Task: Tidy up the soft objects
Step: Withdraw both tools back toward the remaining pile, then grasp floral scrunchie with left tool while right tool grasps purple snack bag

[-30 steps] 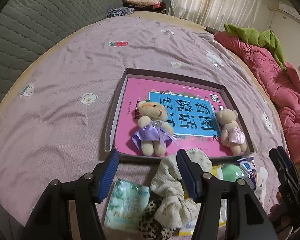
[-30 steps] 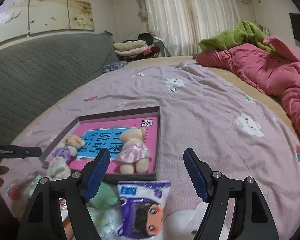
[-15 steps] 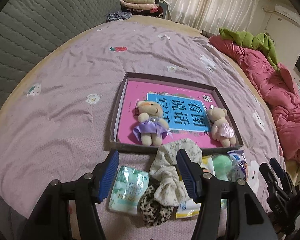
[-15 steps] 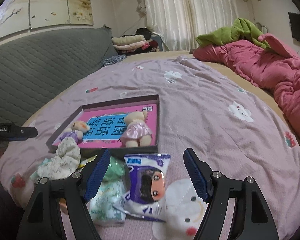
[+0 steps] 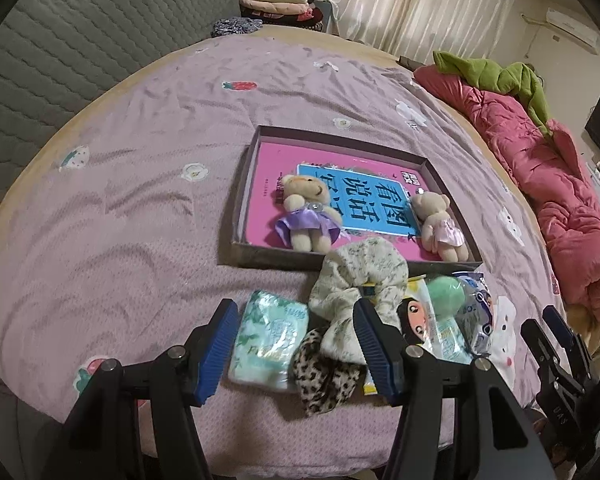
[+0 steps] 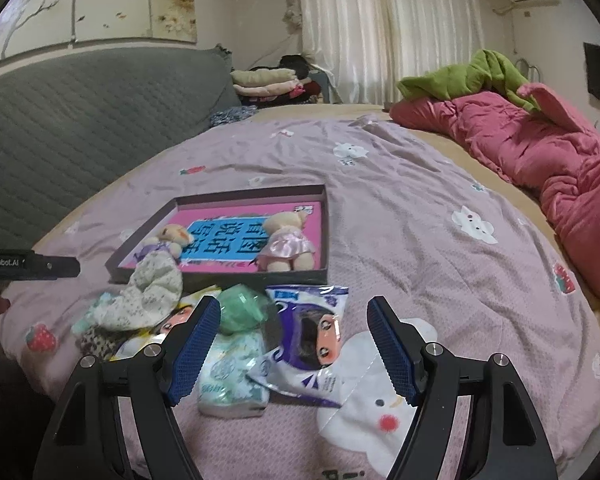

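Note:
A shallow dark box with a pink and blue book inside lies on the purple bedspread. Two small teddy bears rest in it: one in a purple dress, one in a pink dress. In front of the box lies a heap: a floral scrunchie, a leopard scrunchie, tissue packs, a green ball and a cartoon-face packet. My left gripper hangs open above the heap. My right gripper is open too, holding nothing.
A pink quilt with a green garment lies along the right side of the bed. A grey padded headboard rises at the left. Folded clothes are stacked at the far end by the curtains.
Both grippers have drawn back from the box, so more of the heap of soft things shows in front of them. Both stay open.

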